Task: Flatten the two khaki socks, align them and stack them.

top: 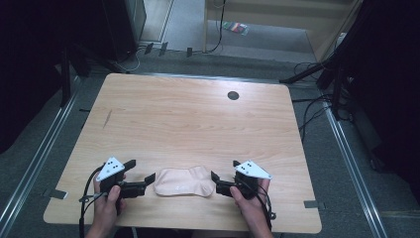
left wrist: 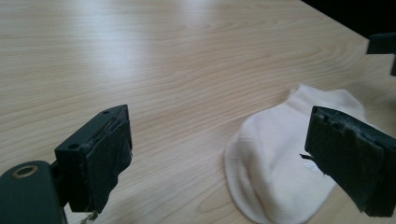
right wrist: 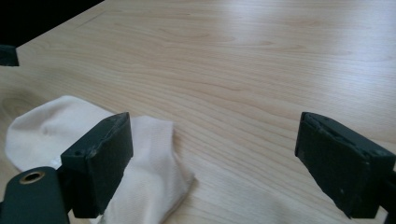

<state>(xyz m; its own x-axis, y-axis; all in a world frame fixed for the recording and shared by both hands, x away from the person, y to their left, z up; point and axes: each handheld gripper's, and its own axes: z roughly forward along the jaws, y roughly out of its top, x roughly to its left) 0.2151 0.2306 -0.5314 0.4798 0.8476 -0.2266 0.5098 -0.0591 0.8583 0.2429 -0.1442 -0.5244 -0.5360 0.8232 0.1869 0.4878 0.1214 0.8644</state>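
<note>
While the sock (top: 182, 181) lies flat near the table's (top: 198, 119) front edge, its long axis running from the left gripper (top: 140, 174) to the right gripper (top: 224, 176), both stand wide and empty (the right seems closer, at the cuff).

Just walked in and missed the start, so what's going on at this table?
A person holds a gripper in each hand at the near edge of a wooden table. A pale sock lies flat between them. The left gripper and the right gripper sit at the sock's two ends with jaws open, holding nothing.
</note>
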